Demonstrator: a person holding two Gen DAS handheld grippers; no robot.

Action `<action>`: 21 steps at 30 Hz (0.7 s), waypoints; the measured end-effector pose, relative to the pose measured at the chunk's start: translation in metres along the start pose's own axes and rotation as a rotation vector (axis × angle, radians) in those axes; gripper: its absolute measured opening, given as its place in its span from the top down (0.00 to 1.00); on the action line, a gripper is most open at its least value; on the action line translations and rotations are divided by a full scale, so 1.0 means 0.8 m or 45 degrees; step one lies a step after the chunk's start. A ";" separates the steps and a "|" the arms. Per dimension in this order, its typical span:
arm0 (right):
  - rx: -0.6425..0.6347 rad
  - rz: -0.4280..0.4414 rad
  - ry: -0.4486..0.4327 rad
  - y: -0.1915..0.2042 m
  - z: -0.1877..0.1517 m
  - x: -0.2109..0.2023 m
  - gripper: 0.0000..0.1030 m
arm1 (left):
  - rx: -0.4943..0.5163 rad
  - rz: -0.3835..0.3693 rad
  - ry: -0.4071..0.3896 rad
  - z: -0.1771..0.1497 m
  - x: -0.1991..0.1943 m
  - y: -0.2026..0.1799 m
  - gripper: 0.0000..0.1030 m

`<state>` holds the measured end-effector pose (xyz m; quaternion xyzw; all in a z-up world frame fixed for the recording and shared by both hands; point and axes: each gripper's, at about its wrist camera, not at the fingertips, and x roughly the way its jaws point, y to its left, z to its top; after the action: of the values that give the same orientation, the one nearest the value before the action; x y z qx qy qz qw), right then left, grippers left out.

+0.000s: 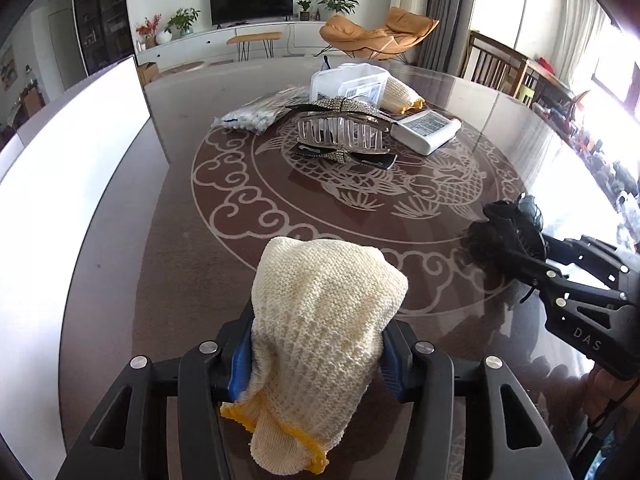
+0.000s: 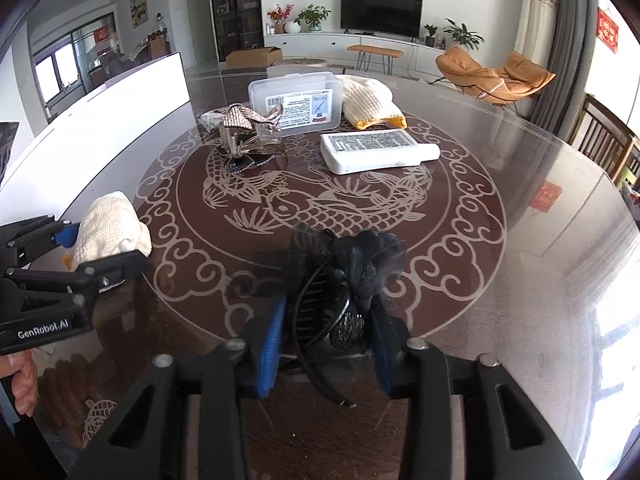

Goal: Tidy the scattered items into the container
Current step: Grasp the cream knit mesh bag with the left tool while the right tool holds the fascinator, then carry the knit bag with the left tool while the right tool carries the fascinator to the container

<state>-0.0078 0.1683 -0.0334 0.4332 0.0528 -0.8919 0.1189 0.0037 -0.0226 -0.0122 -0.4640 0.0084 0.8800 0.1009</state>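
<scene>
Soft, light knit glove (image 1: pixel 320 320) is pinched mid-body by left gripper (image 1: pixel 316 354); flimsy black hair clip (image 2: pixel 340 292) is clamped by right gripper (image 2: pixel 328 344).

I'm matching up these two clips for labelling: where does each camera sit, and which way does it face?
Left wrist: on the left gripper, looking down its fingers across the fish-patterned table; the gripper is shut on a cream knit glove, with the right gripper at right.
Right wrist: on the right gripper, same heading; it is shut on a black hair accessory, with the left gripper and a hand at left.
Shared: rhinestone hair claw, clear plastic box, television.
</scene>
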 end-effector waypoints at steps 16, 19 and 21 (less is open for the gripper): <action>0.060 0.249 -0.084 0.048 0.017 -0.053 0.63 | -0.211 -0.152 -0.241 0.009 -0.140 0.049 0.52; -0.017 0.340 -0.146 0.096 0.063 -0.070 0.63 | -0.288 -0.090 -0.330 0.025 -0.186 0.107 0.52; -0.091 0.408 -0.198 0.138 0.097 -0.084 0.63 | -0.350 -0.018 -0.367 0.031 -0.210 0.155 0.52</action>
<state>0.0017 0.0577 0.0681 0.3615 0.0054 -0.8898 0.2785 0.0523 -0.1701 0.1296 -0.3426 -0.1297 0.9295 0.0427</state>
